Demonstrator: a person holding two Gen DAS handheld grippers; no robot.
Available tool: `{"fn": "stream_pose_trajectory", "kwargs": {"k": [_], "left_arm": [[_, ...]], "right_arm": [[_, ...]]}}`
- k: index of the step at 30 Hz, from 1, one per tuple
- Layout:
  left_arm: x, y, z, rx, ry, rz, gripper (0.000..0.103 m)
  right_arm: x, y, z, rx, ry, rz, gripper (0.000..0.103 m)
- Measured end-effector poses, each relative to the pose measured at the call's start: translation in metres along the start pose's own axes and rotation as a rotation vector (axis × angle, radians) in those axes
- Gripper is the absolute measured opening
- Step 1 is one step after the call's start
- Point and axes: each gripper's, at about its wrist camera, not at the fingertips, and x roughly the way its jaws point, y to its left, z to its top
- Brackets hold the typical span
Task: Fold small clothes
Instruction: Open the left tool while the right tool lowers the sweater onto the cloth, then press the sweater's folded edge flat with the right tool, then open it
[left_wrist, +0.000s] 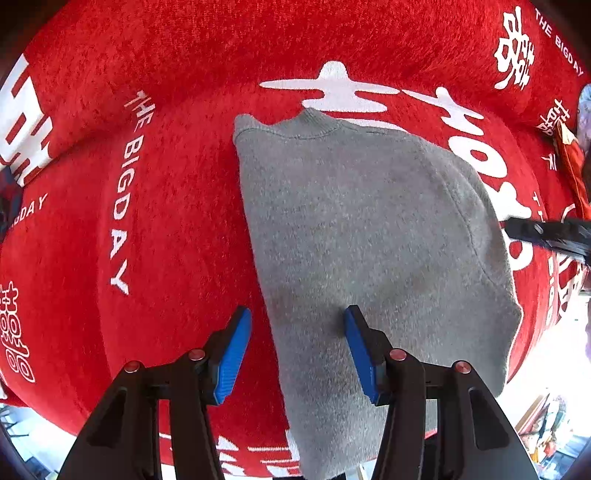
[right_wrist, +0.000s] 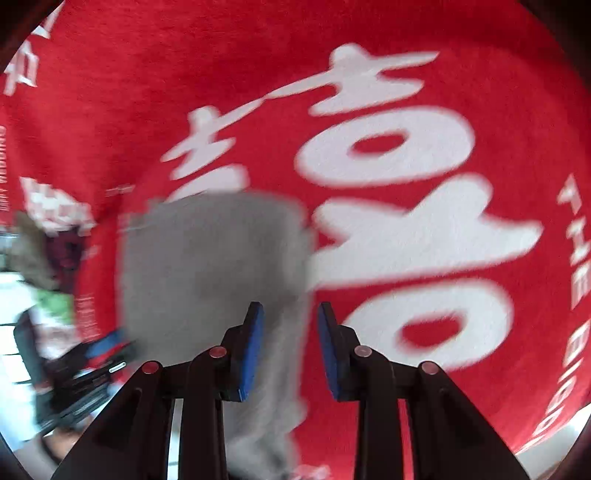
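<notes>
Tools (left_wrist: 298, 352) (right_wrist: 291, 349) apart (empty) over gray top (left_wrist: 369, 229)

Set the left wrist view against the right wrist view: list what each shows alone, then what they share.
Left wrist only: the grey garment's ribbed neckline, the white words THE BIG DAY on the cloth, and the left claw open above the garment's left edge.

Right wrist only: the large white character unobstructed, the right claw open over the garment's right edge, and a blurred green item at the far left.

Both: the folded grey garment lying flat on the red cloth, gripped by neither claw.
</notes>
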Motion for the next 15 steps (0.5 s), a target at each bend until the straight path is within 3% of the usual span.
{"fn": "stream_pose_trajectory", "kwargs": {"k": [4,6,8,9,11,15], "left_arm": [[-0.005,0.002,-0.003,0.01,0.005,0.004,0.054],[-0.002,0.002,-0.005,0.012,0.013,0.001,0.054],[0.0,0.003,-0.006,0.013,0.012,-0.002,0.054],[0.002,0.003,-0.006,0.014,0.011,-0.006,0.054],[0.004,0.002,-0.005,0.012,0.013,-0.015,0.054],[0.005,-0.001,-0.005,0.013,0.007,-0.016,0.054]], "right_arm": [[-0.011,0.024,-0.032,-0.072,0.059,0.056,0.032],[-0.006,0.043,-0.046,-0.13,0.108,0.085,0.025],[0.009,0.062,-0.055,-0.214,0.149,0.031,0.022],[0.019,0.066,-0.06,-0.271,0.154,-0.053,0.021],[0.035,0.06,-0.063,-0.317,0.158,-0.18,0.0],[0.043,0.042,-0.059,-0.209,0.133,-0.125,0.0]]}}
